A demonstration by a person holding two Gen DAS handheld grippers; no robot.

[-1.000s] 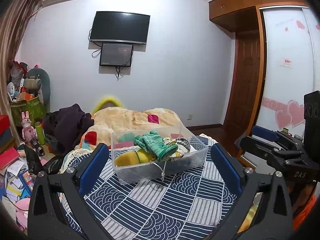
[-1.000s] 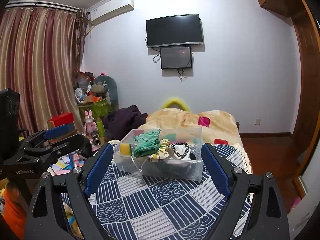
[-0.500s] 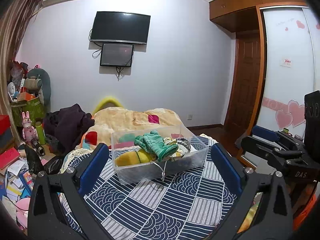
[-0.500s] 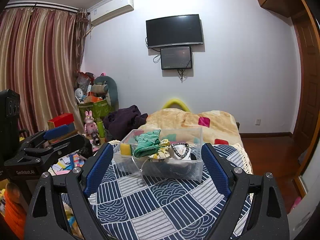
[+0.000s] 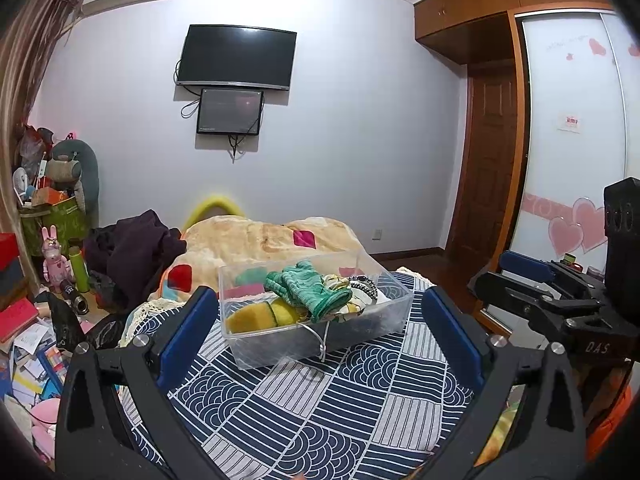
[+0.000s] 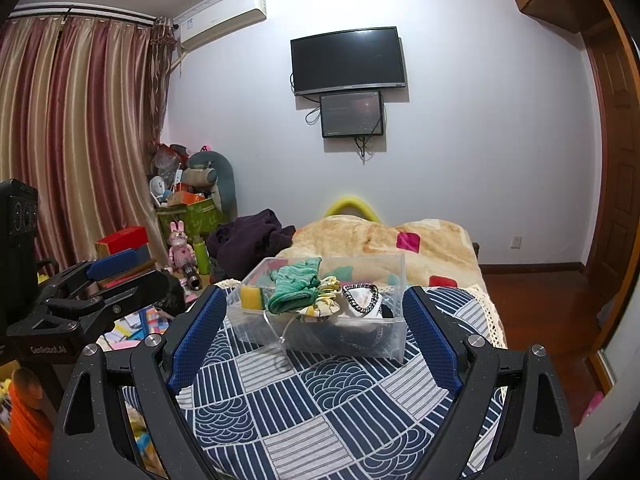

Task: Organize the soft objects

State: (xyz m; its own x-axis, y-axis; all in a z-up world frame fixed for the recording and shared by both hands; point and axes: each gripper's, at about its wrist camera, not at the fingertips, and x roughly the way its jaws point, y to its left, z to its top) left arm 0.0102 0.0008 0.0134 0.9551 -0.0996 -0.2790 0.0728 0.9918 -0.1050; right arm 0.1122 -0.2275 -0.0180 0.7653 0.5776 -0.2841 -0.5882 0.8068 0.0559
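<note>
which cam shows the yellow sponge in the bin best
The left wrist view: the yellow sponge lies broadside against the clear bin front wall. The right wrist view shows only its small end at the bin's left corner, beside the green glove.

the bin (image 5: 316, 344) sits on the patterned cloth (image 5: 320, 408). the glove (image 5: 308, 288) lies in it, sponge (image 5: 256, 318) to its left. the blanket (image 5: 272, 240) lies behind.

We read "DAS" in pale letters on the black body of the right gripper (image 5: 520, 276), seen from the left wrist view. On the left gripper (image 6: 116, 276), in the right wrist view, stands "GenRobot.AI". The red print on the small white sign (image 5: 569, 123) on the wardrobe door (image 5: 576, 168) is too small to read.
</note>
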